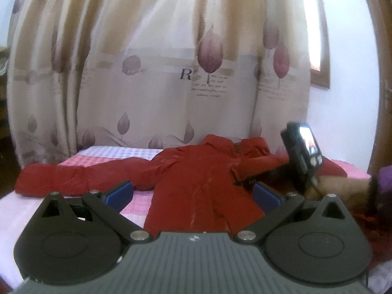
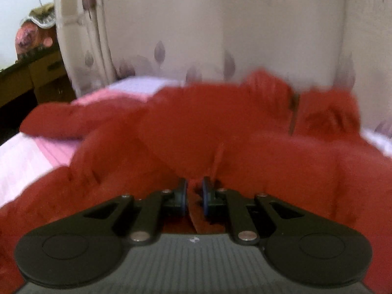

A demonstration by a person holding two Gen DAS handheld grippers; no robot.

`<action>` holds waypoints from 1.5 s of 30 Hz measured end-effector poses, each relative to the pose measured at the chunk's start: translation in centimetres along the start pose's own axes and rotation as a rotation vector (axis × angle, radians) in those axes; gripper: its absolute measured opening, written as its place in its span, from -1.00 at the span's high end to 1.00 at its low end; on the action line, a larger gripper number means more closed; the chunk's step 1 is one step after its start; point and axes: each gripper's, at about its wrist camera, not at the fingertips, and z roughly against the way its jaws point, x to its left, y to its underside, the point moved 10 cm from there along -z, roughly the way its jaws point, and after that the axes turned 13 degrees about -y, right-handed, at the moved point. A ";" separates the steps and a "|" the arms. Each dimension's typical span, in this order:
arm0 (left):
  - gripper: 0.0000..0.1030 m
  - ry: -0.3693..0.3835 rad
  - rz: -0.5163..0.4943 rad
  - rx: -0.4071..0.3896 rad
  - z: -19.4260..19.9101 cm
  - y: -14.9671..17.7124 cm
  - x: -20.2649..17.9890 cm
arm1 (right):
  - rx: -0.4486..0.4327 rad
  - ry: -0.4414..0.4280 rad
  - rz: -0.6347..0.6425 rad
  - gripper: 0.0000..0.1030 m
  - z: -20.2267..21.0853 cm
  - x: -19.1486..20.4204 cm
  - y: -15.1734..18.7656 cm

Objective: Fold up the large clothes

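Red fabric: a red coat (image 1: 196, 171) lay spread flat on a pink-and-white bed cover (image 1: 137, 205), one sleeve stretched out to the left, collar toward the curtain (image 1: 156, 73).
Left wrist view only: the right gripper (image 1: 302, 156) showed at the far right over the coat's other sleeve, its small lit screen facing the camera; a window frame (image 1: 321, 49) sat beyond the curtain edge.
Right wrist view only: a wooden cabinet (image 2: 36, 78) stood at the far left beside the bed; this view was blurred.
Left gripper (image 1: 193, 193): spread wide, blue pads (image 1: 120, 192) apart, holding nothing.
Right gripper (image 2: 194, 193): fingers nearly together, a fold of the red coat (image 2: 220, 134) pinched between them.
Coat and tools: the lower hem lay just ahead of the left gripper, between its fingers in the view; coat fabric filled the space around the right gripper.
Containers: none could be made out.
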 end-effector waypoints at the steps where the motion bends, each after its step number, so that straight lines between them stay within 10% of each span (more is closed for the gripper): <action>1: -0.99 -0.001 0.019 0.008 -0.1 -0.1 0.3 | 0.015 0.003 -0.009 0.78 -0.6 -0.5 0.3; 7: -0.99 -0.058 0.130 0.041 -1.5 -0.9 4.9 | -0.016 0.014 -0.069 0.57 1.0 -0.7 -1.1; 12: -0.89 -0.117 0.298 0.116 -5.1 -0.7 11.9 | -0.330 -0.091 -0.095 -0.74 9.4 2.6 -2.5; 23: -0.66 -0.324 0.658 0.354 -17.1 3.2 27.5 | -0.396 -0.126 -0.142 -0.75 19.3 6.5 4.4; 29: -0.40 -0.386 0.789 0.351 -20.3 3.6 32.7 | -0.397 -0.091 -0.168 -0.75 21.8 5.7 5.8; 31: 0.84 -0.424 0.769 0.387 -21.3 3.7 33.4 | -0.387 -0.078 -0.175 -0.75 22.4 5.2 6.5; 37: 0.92 -0.474 0.704 0.291 -21.1 -0.6 32.4 | -0.378 -0.018 -0.243 -0.75 23.6 2.6 9.1; 45: 0.92 -0.222 0.382 -0.019 -15.1 -14.8 16.4 | -0.461 0.028 -0.343 -0.75 26.7 -1.4 10.3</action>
